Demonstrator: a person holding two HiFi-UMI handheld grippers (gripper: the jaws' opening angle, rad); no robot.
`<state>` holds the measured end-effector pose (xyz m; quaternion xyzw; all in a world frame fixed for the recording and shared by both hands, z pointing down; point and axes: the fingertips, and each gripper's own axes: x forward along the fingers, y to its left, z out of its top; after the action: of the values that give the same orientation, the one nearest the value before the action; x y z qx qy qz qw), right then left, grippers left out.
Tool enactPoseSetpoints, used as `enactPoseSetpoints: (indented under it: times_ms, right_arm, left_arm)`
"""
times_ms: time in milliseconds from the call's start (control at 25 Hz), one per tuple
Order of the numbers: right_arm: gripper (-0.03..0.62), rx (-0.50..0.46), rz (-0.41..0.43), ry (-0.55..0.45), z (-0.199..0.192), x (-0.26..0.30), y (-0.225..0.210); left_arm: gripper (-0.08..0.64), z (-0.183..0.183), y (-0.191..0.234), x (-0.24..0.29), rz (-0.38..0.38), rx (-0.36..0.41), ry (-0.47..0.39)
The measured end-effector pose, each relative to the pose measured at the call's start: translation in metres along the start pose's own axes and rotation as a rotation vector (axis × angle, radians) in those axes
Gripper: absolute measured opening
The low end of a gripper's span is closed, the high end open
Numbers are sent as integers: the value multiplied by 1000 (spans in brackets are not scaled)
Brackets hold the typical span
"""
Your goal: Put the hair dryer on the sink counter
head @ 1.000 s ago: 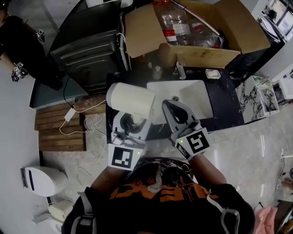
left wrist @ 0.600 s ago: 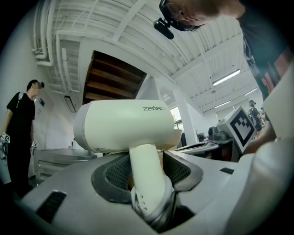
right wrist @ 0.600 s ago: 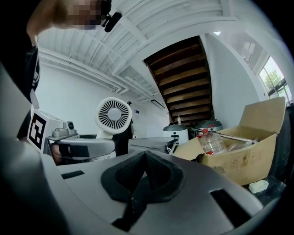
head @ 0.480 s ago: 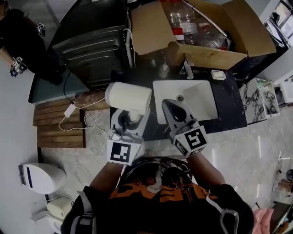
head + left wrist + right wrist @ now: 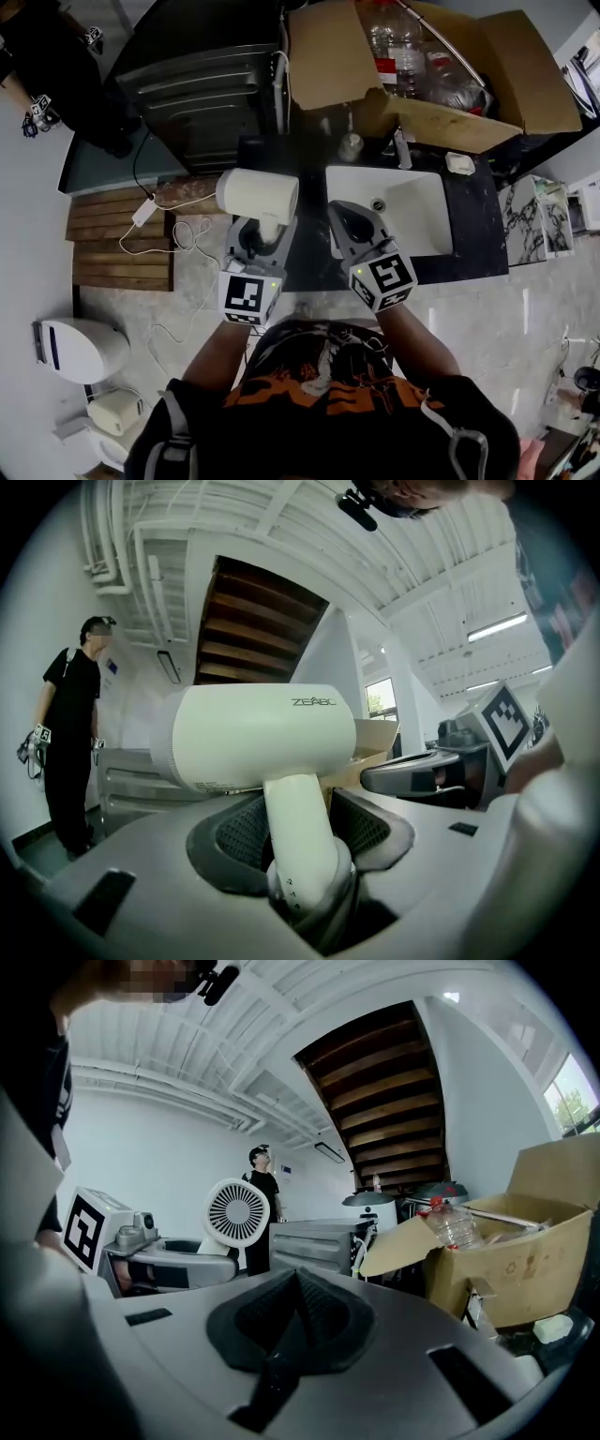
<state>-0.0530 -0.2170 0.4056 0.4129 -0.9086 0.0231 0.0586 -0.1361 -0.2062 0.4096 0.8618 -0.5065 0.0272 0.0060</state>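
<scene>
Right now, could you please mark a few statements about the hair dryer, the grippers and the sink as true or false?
1. The left gripper grips the hair dryer by its handle. True.
2. The right gripper has its jaws wide apart. False: they are together, with nothing between them.
3. The hair dryer lies in the white sink. False: it is held up in the left gripper, to the left of the basin.
4. A cardboard box holding plastic bottles stands behind the sink. True.
</scene>
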Motion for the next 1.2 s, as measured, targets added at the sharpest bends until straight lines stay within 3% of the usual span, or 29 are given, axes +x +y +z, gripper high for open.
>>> enactPoseSetpoints:
  times_ms: [280, 680, 1200]
  right_arm:
    - [14, 32, 35, 62, -33, 36, 2]
    - [14, 49, 19, 182, -103, 62, -3]
    - [14, 85, -13, 305, -156, 57, -11]
  left_arm:
    - [225, -59, 27, 13, 30, -75, 175]
    - [225, -148, 45, 34, 41, -238, 416]
    - [225, -228, 41, 57, 25, -285, 641]
